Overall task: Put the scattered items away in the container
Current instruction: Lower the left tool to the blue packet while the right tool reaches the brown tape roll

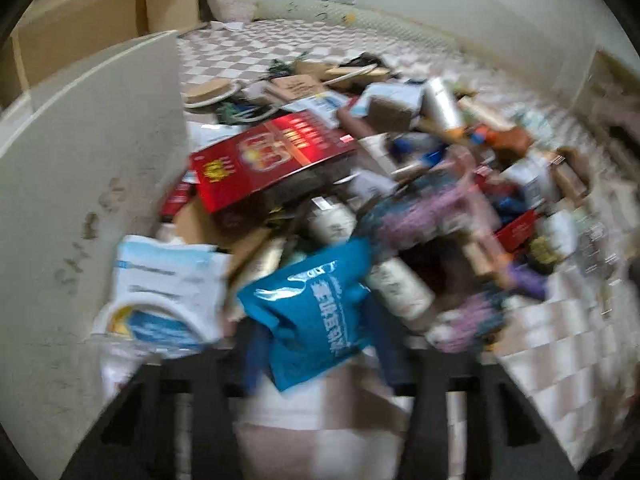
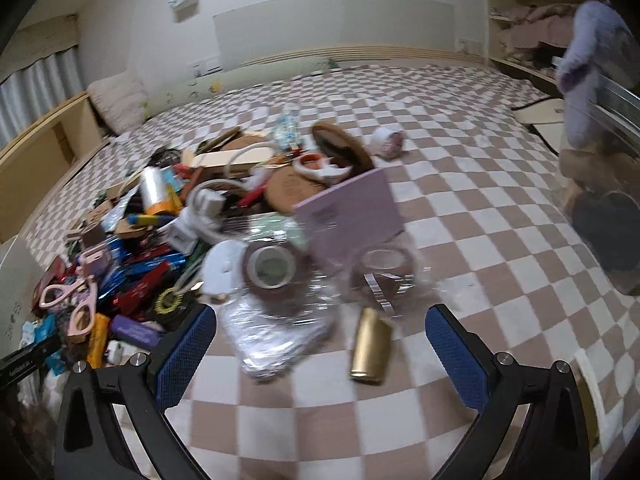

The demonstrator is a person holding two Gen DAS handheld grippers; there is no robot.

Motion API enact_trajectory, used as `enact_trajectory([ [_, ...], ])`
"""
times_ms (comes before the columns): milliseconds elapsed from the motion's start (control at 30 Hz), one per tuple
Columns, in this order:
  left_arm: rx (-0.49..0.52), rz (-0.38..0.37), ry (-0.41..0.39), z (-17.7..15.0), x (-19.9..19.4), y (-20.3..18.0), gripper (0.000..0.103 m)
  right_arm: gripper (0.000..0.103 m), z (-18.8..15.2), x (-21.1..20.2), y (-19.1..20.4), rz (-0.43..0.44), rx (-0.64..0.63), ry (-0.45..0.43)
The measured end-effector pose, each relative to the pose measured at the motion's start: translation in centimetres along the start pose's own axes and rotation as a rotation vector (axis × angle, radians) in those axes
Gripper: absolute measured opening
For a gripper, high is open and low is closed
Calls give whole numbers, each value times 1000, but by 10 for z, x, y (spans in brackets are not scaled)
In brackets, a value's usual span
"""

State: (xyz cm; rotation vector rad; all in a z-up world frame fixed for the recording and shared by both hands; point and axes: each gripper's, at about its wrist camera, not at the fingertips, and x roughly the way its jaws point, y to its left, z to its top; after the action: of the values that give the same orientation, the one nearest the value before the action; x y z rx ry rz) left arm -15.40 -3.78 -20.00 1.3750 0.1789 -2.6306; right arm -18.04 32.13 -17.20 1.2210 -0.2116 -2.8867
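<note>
In the left wrist view my left gripper (image 1: pixel 320 344) is shut on a blue foil packet (image 1: pixel 316 312), held above a heap of scattered items with a red box (image 1: pixel 272 160) on top. A white container wall (image 1: pixel 100 168) stands at the left. The view is blurred. In the right wrist view my right gripper (image 2: pixel 320 344) is open and empty above the checkered cloth. Between its blue pads (image 2: pixel 456 356) lie a gold cylinder (image 2: pixel 370 346) and crinkled clear plastic wrap (image 2: pixel 276 340). A tape roll (image 2: pixel 272 268) and a lilac box (image 2: pixel 352 212) lie just beyond.
Pink scissors (image 2: pixel 76 304), a white charger (image 2: pixel 208 204) and several packets fill the pile at the left. A clear bin (image 2: pixel 604 208) with a purple plush toy (image 2: pixel 580 64) stands at the right. A checkered bedspread (image 2: pixel 500 240) lies underneath. Cardboard (image 1: pixel 100 28) leans at the back left.
</note>
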Motion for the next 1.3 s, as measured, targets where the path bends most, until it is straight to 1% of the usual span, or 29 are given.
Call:
enact_trajectory([
  [100,10,-8,-2,-1,-2,0,31,103,0,6,-7,-7,19,16],
  [200,10,-11,1,-3,-4,0,30,103,3,15,-2,5,10,26],
  [400,1,-42,-11,-7,-11,2,27,103,15,33,28,10,-90,-4],
  [567,2,-58,-12,-8,-17,3,26,103,18,54,46,-15,-160,24],
  [600,2,-60,-11,-9,-17,3,26,101,18,56,47,-21,-160,30],
  [633,1,-62,-10,-9,-18,3,26,88,18,57,47,-20,-156,35],
  [700,2,-63,-7,-10,-17,2,26,70,19,60,46,-20,-147,56],
  [767,6,-62,-3,-10,-17,1,25,63,18,59,45,-10,-147,57],
  [833,11,-60,-4,-10,-17,0,25,53,18,55,44,9,-148,56],
  [867,11,-61,-5,-10,-17,0,25,51,17,53,44,16,-147,55],
  [1033,0,-62,-7,-11,-17,2,26,51,13,47,51,41,-157,60],
  [1167,-2,-59,-5,-11,-14,0,32,51,10,38,55,58,-153,58],
  [1233,12,-69,-6,-11,-13,-4,45,51,8,35,54,67,-141,64],
  [1300,24,-51,-9,-11,-11,-8,46,51,6,33,54,74,-129,71],
])
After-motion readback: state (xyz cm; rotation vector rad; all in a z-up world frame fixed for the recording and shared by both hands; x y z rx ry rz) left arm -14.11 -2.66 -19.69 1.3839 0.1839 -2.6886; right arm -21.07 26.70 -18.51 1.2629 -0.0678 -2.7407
